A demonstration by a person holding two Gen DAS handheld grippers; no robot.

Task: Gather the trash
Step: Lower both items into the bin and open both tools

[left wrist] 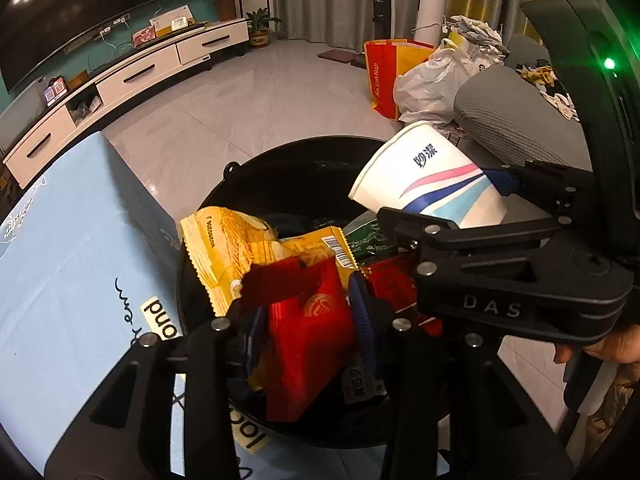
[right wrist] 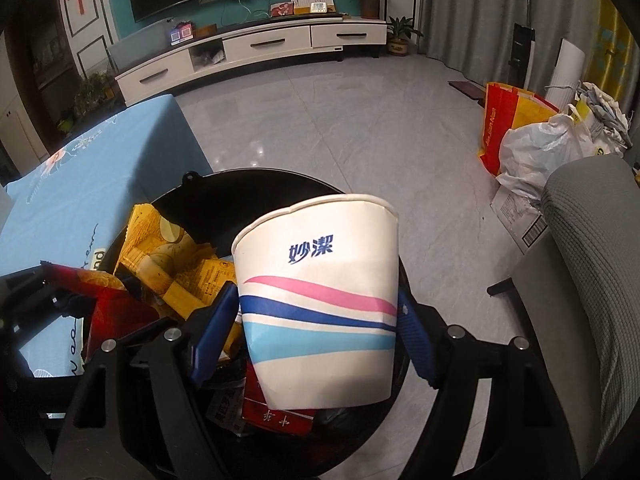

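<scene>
A black round bin (left wrist: pixel 280 152) (right wrist: pixel 260 176) sits below both grippers, stuffed with wrappers, among them a yellow crisp bag (left wrist: pixel 228 248) (right wrist: pixel 160 248) and a red carton (right wrist: pixel 276 416). My left gripper (left wrist: pixel 308 328) hangs over the bin with a red foil wrapper (left wrist: pixel 312 340) pinched between its blue pads. The right gripper (right wrist: pixel 316 296) is shut on a white paper cup (right wrist: pixel 320 300) (left wrist: pixel 432 176) with pink and blue stripes. The cup is tilted mouth-forward above the bin's right side and its rim is slightly squashed.
A box under a light blue cloth (left wrist: pixel 60 260) (right wrist: pixel 100 168) touches the bin's left side. A grey chair (left wrist: pixel 512 112) (right wrist: pixel 592 260) stands on the right. An orange bag (right wrist: pixel 500 128) and a white plastic bag (right wrist: pixel 536 156) lie beyond on the grey tiled floor.
</scene>
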